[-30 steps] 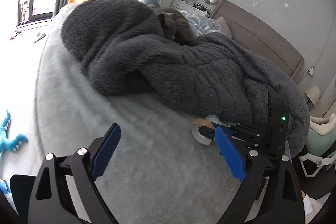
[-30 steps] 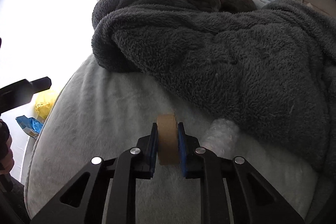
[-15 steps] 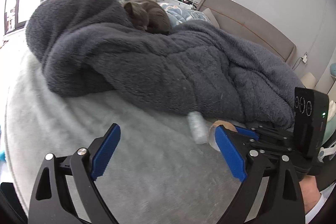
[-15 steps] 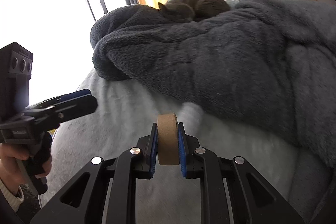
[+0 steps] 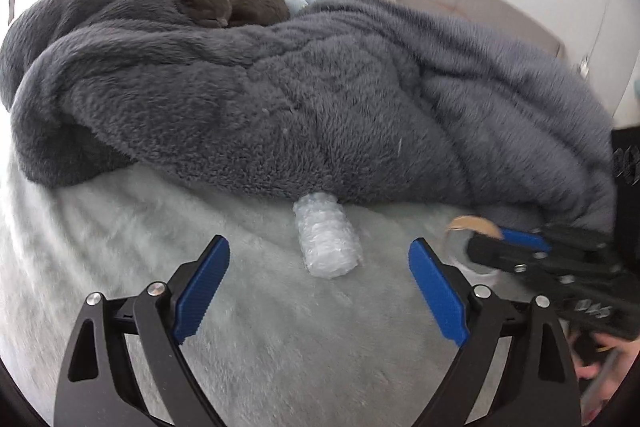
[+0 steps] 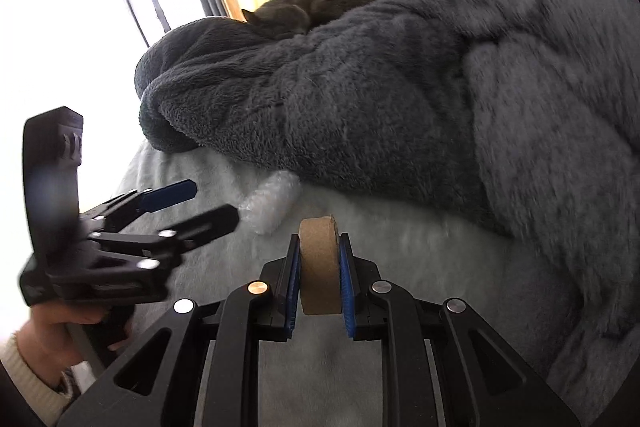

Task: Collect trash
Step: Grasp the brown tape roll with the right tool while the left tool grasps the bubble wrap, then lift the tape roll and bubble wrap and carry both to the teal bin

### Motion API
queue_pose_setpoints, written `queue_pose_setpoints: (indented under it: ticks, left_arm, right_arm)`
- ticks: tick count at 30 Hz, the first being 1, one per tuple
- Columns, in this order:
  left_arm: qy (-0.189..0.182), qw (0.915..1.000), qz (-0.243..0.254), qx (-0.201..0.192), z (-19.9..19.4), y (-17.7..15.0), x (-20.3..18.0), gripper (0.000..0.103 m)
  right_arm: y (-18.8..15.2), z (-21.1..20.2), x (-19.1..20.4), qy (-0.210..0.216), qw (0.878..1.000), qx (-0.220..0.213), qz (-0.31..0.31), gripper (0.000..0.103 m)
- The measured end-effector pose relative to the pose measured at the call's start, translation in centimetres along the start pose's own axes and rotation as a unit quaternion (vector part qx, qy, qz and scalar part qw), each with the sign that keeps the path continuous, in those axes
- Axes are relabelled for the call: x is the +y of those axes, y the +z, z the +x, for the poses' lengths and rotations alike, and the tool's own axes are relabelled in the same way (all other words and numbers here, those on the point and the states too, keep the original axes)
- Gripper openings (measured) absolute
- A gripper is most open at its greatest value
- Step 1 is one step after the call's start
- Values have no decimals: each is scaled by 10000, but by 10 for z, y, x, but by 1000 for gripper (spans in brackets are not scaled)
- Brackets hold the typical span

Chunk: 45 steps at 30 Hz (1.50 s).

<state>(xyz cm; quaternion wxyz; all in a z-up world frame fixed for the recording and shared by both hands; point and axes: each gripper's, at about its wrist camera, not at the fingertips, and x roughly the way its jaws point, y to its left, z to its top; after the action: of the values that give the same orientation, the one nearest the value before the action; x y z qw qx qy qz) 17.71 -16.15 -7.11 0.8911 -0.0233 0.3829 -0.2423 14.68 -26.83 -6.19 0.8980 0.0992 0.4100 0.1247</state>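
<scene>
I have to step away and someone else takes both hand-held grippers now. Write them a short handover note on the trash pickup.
Right hand-held gripper: shut on the cardboard tape core, held above the bed.
Left hand-held gripper: open, empty, aimed at the bubble wrap roll.
Bubble wrap roll lies on the bed, its far end against the grey blanket. A cat sleeps on top of the blanket; avoid it.
Done: tape core picked up.
Left: grab the bubble wrap, then bin both; no bin in view.
</scene>
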Motion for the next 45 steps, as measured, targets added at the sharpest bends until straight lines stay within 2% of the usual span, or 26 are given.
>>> queue_pose_setpoints:
  ticks: [3, 6, 11, 13, 16, 24, 31, 39, 45]
  left_arm:
    - [108, 9997, 224, 58, 11, -2, -7, 83]
    - [124, 9992, 350, 125, 20, -2, -12, 74]
    - [176, 9992, 337, 146, 32, 1, -16, 59]
    - [184, 9989, 356, 252, 37, 0, -19, 47]
    - [246, 9984, 367, 354, 43, -1, -19, 41]
    - [253, 9981, 509, 228, 18, -7, -24, 36]
    - [362, 9973, 633, 99, -25, -23, -37, 36]
    - [583, 9973, 431, -124, -81, -45, -27, 36]
    - [726, 9969, 177, -252, -128, -63, -8, 36]
  right_arm:
    - [-6, -2, -9, 119, 9996, 65, 260, 18]
    - [-11, -3, -8, -6, 9998, 169, 117, 18]
    - [-25, -7, -7, 39, 9995, 293, 90, 18]
    - [-30, -10, -6, -25, 9995, 323, 40, 18]
    - [-36, -17, -7, -41, 9994, 308, 153, 18]
    - [-58, -39, 1, -75, 9991, 268, 329, 18]
    - [-72, -74, 15, -38, 9985, -26, 547, 18]
    - [-93, -100, 35, -24, 9973, -240, 697, 18]
    - [-105, -107, 61, -26, 9981, -374, 487, 18]
